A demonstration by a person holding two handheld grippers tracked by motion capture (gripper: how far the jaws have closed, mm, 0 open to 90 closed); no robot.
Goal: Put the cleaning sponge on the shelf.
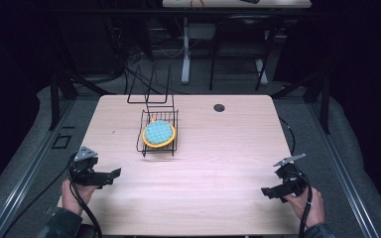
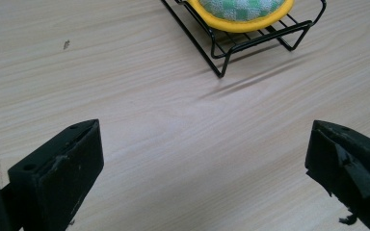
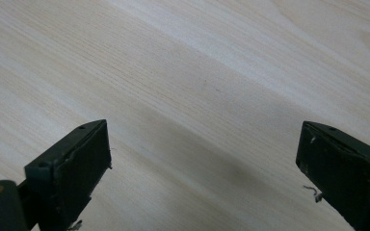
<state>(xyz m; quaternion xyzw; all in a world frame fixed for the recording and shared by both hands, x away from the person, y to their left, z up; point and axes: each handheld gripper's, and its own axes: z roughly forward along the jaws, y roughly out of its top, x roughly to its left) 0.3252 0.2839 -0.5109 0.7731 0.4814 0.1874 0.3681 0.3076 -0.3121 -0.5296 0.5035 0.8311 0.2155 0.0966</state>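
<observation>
I have the pale wood worktop (image 1: 203, 168) spread under me in the high view, its far corners rounded and a small dark hole (image 1: 219, 107) set near the far edge. Beyond it the room is dark; I can pick out table legs and cables back there but little else.

On the worktop, left of centre and toward the far side, stands a black wire rack (image 1: 158, 131) with tall wire loops rising at its back. A round plate (image 1: 158, 133) with a yellow rim and a blue-green checked face lies in the rack's low front part. In the left gripper view the rack and plate are cut off by the top edge, so I see just the near corner of the wires and a slice of the rim.

My left gripper (image 1: 115, 173) hovers near the front left corner, well apart from the rack, its fingers (image 2: 58, 173) spread wide with nothing between them. My right gripper (image 1: 267, 191) sits near the front right corner, fingers (image 3: 72, 163) likewise wide apart and empty over bare wood. Frayed bits hang from the pads; I cannot make out what they are.
</observation>
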